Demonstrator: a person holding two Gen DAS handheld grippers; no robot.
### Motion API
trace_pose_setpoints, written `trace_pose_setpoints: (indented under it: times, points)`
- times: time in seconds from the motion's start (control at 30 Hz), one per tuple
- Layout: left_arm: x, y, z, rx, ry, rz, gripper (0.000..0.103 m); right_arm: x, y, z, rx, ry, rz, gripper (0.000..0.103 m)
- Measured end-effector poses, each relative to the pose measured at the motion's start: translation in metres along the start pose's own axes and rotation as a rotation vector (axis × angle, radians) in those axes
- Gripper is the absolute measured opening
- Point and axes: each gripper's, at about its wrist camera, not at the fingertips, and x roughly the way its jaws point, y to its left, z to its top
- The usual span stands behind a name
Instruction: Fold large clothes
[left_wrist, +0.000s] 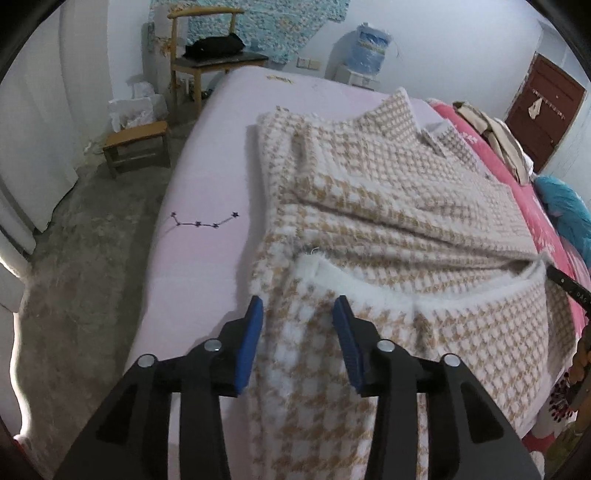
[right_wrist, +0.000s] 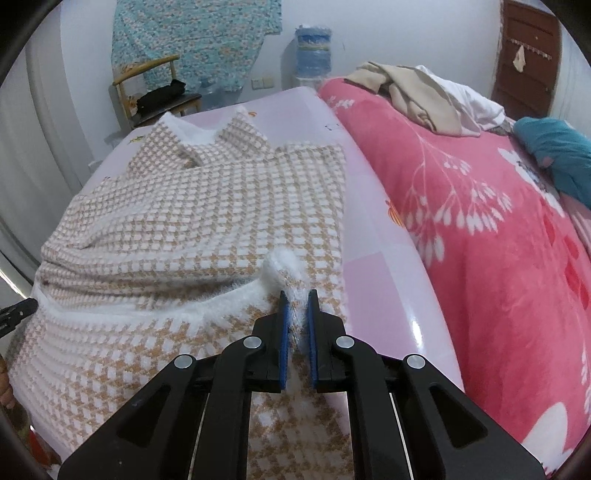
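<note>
While a houndstooth coat (left_wrist: 388, 206) in beige and white lay spread over the pale pink sheet of a bed (left_wrist: 207, 192), the right claw (right_wrist: 296, 295) was clamped on a fluffy white edge of the garment, its blue pads pressing a tuft of the lining between them. The left claw (left_wrist: 298, 306) stood with its fingers apart, poised over the near part of the coat and gripping nothing; cloth showed in the gap, though whether the pads touched it could not be told. The coat occupied the near half of the bed toward its left edge, collar (right_wrist: 221, 136) pointing to the far end, and a band of white lining (right_wrist: 177, 306) was turned up across its lower part. A pink floral blanket (right_wrist: 480, 229) covered the right side of the bed, just beside the coat, with a heap of tan and white clothes (right_wrist: 417, 92) and a teal item (right_wrist: 554, 155) resting on it. Beyond the far left corner of the bed stood a wooden chair (left_wrist: 207, 48) carrying a black object, with a low wooden stool (left_wrist: 136, 147) on the floor along the left edge. A water bottle (left_wrist: 369, 48) on a dispenser stood against the far wall, and a dark brown door (left_wrist: 543, 114) showed at the far right.
</note>
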Motion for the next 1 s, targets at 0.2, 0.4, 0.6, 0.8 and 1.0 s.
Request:
trace_pose_setpoints:
  times: [0.2,0.4,0.6,0.8,1.0]
  points:
    - [0.002,-0.006,0.0,0.036,-0.003,0.011,0.045,0.001,-0.001,-0.001,0.013,0.008,0.007,0.008]
    - [0.007,-0.016,-0.004,0.081,0.005,0.017,0.044,0.003,-0.002,-0.005,0.017,0.016,0.012,0.008]
    - [0.01,-0.018,-0.001,0.056,-0.008,0.053,0.034,0.004,-0.004,-0.006,0.022,0.017,0.015,0.007]
    - [-0.017,-0.02,0.003,0.04,-0.109,0.061,0.008,-0.012,-0.002,0.001,0.01,-0.04,0.01,0.005]
    - [-0.041,-0.025,0.032,0.044,-0.251,0.072,0.008,-0.024,0.001,0.026,-0.009,-0.13,-0.021,0.005]
